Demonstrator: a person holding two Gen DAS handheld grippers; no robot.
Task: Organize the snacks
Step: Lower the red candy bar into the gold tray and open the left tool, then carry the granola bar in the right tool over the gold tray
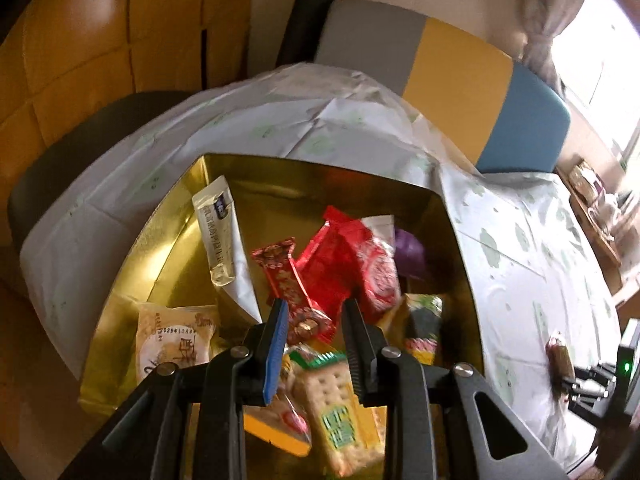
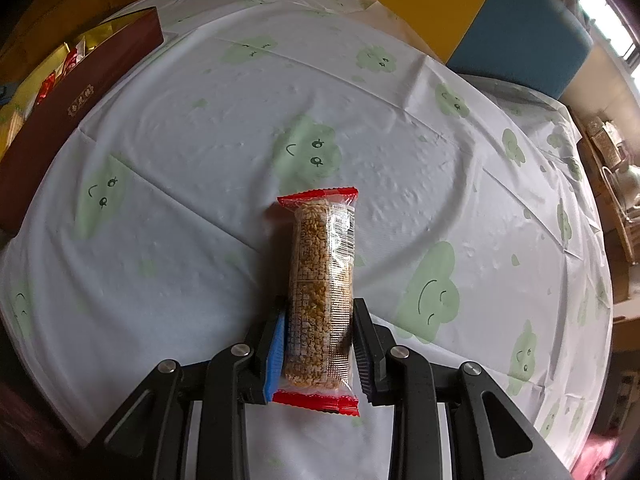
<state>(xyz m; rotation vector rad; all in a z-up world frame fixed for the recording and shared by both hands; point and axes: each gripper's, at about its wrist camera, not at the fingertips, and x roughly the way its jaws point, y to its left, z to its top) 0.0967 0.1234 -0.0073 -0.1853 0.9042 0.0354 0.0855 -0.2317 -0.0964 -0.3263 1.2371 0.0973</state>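
The tablecloth (image 2: 200, 152), white with green clouds, is filling most of the right wrist view, and no loose snacks are showing on it apart from the held one. The gift box (image 1: 120, 312), gold-lined with a brown outer wall, is taking the centre of the left wrist view and sitting in the upper left of the right wrist view. It is already holding many snacks: a white sachet (image 1: 218, 236), red candy wrappers (image 1: 340, 256), a pastry pack (image 1: 176, 344), a cracker pack (image 1: 340, 408). So the task is looking mostly done.

The left gripper (image 1: 314, 312) is hovering over the box, jaws spread, gripping nothing. The right gripper (image 2: 318, 320) is pinching a grain bar (image 2: 322, 280) in clear red-ended wrap, lower centre of its frame, over the cloth. Left to do, likely: getting this bar into the box.
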